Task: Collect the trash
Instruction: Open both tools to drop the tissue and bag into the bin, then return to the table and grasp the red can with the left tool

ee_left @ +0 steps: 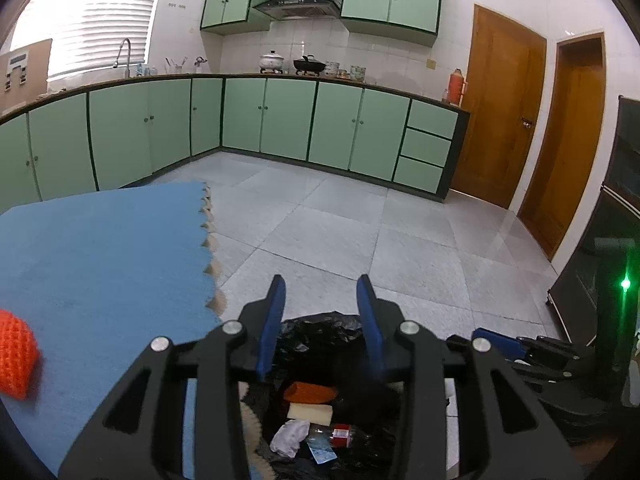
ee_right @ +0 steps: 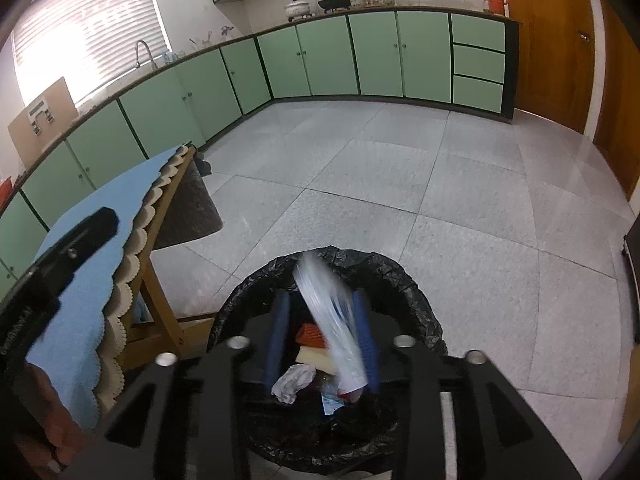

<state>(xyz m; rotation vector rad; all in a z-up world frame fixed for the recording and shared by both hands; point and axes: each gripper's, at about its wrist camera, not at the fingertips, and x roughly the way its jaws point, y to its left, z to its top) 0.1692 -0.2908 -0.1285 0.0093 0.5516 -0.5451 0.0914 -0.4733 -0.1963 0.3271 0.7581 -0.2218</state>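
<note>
A bin lined with a black bag (ee_right: 404, 280) stands on the floor beside the table; it also shows in the left wrist view (ee_left: 320, 328). In it lie an orange piece (ee_right: 310, 334), a cream block (ee_right: 314, 358), crumpled white paper (ee_right: 292, 382) and a bottle (ee_left: 340, 434). My right gripper (ee_right: 320, 300) is open over the bin, and a blurred clear plastic wrapper (ee_right: 332, 320) is between its fingers, loose. My left gripper (ee_left: 322, 284) is open and empty over the bin. An orange knitted thing (ee_left: 16, 360) lies on the blue table cover (ee_left: 100, 260).
The wooden table (ee_right: 160, 272) with the blue scalloped cover stands left of the bin. Green cabinets (ee_left: 280, 120) line the far walls. Wooden doors (ee_left: 496, 104) are at the right. A dark cabinet (ee_left: 612, 240) stands at the far right. Grey tiled floor (ee_right: 440, 200) lies ahead.
</note>
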